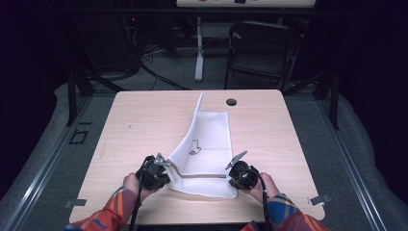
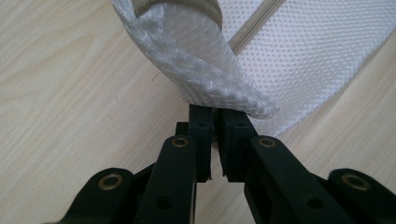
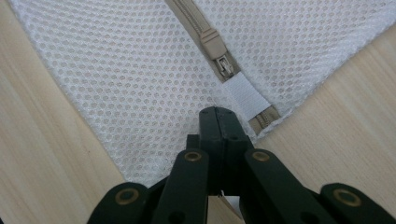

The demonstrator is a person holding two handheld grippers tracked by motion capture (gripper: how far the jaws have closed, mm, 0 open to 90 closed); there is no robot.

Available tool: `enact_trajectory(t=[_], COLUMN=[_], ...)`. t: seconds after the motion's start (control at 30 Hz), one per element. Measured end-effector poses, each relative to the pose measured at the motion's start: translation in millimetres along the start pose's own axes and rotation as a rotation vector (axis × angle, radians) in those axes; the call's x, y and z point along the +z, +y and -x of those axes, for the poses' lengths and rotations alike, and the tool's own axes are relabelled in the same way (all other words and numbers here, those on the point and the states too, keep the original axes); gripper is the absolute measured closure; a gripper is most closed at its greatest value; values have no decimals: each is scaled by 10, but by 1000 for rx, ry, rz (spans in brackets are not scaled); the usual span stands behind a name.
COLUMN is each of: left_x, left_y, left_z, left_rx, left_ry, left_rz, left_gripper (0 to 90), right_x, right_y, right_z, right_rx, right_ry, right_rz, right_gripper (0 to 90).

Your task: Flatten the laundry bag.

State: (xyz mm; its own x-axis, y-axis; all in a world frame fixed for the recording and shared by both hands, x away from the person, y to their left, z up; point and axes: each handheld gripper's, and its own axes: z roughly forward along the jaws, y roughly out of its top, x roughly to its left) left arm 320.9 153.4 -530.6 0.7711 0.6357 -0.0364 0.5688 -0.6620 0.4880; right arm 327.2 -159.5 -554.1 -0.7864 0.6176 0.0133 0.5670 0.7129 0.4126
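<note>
- two grippers low at the near table edge: left gripper (image 1: 155,173) pinched shut on a lifted fold of the white mesh bag (image 1: 207,144), right gripper (image 1: 242,175) pinched shut on the bag's near corner, close by the zipper end.
- between them, stretched taut: the beige zipper (image 1: 199,176) along the bag's near edge.
- beyond that, lying flat across the middle of the table (image 1: 144,125), with the left side raised in a ridge toward the far edge: the rest of the bag.
- step in hand, by judgement: holding the bag steady by its zipper edge; next calls for a regrip on the pull while the other end stays pinned.
- closer in the right gripper view: zipper pull (image 3: 223,63) and a white tab just ahead of the jaws.
- closer in the left gripper view: doubled mesh (image 2: 205,70) curling over the jaws.
- farther back in the high view: a folding chair (image 1: 262,48).
</note>
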Motion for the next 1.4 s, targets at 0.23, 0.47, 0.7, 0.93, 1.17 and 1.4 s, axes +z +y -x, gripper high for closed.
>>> enact_trajectory(t=[0.23, 0.47, 0.7, 0.93, 1.17, 1.4], left_x=[-6, -33, -69, -131, -276, -463], left_y=[-10, -38, -59, -91, -156, -190], left_z=[-3, -9, -26, -26, -73, -100], left_rx=[-1, -15, -15, -17, -75, -103], left_ry=[2, -7, -6, -7, 54, 87], left_rz=[-8, -3, -6, -13, 22, 100], left_gripper=[821, 795, 772, 662, 351, 178], right_x=[-7, -7, -5, -11, -21, -111], right_y=[3, -2, -9, -12, -17, -1], right_z=[6, 19, 37, 59, 89, 116], right_rx=[-8, -6, -1, -8, 2, 35], right_ry=[1, 6, 5, 8, 5, 0], right_rz=[-10, -4, 3, -3, -2, 60], right_gripper=[900, 900, 900, 900, 900, 869])
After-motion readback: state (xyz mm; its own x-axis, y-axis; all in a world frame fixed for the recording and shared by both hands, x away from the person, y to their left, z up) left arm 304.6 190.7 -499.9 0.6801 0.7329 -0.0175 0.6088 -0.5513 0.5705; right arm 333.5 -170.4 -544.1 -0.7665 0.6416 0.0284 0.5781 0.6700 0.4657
